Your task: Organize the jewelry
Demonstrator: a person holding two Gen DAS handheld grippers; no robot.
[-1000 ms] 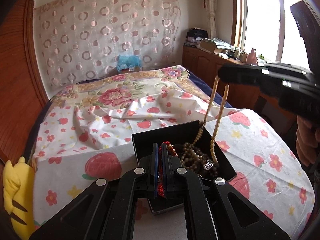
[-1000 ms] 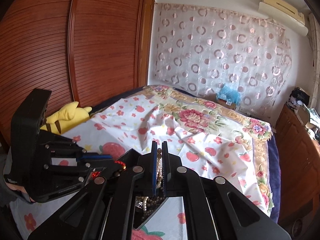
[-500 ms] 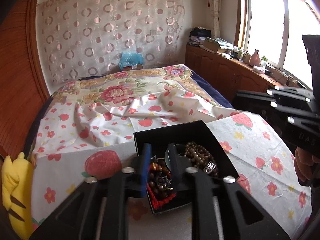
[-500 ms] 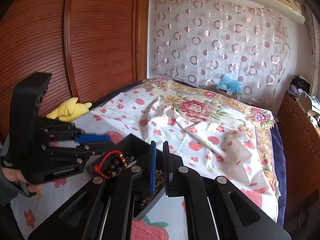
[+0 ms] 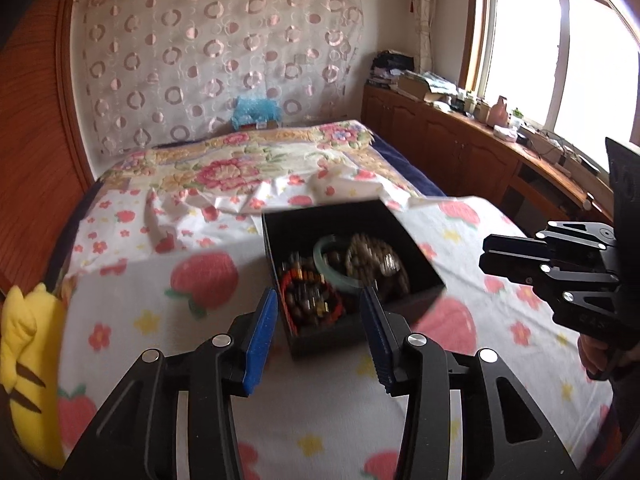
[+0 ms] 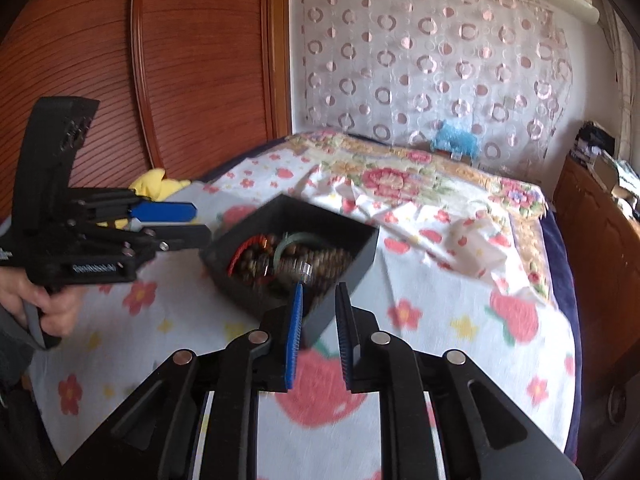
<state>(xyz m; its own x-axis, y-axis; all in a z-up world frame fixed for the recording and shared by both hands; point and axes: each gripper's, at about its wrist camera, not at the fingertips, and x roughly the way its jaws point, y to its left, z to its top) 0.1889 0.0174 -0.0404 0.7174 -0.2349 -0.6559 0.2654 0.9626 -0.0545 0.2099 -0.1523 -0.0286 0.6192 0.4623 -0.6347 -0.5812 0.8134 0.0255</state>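
The left gripper [image 5: 318, 320], black with blue pads, has just been opening and now stands apart with nothing between its jaws, angled down at the near corner of the open square black box [image 5: 424, 280] on the strawberry-and-flower printed bed sheet [image 5: 160, 320]. The right gripper [image 6: 318, 320] has also just been opening, by a narrower gap; a near corner of the box shows between its jaws, though whether the pads touch it I cannot tell. The box sits corner-on to both cameras, mouth up, holding a red beaded bracelet [image 5: 292, 300], a pale green bangle [image 5: 324, 268] and a heap of brown wooden beads [image 5: 372, 256]. In the right wrist view a hand [image 6: 44, 300] grips the left gripper's handle, held roughly level and pointing at the box. A yellow plush toy [image 5: 24, 344] lies at the bed's edge
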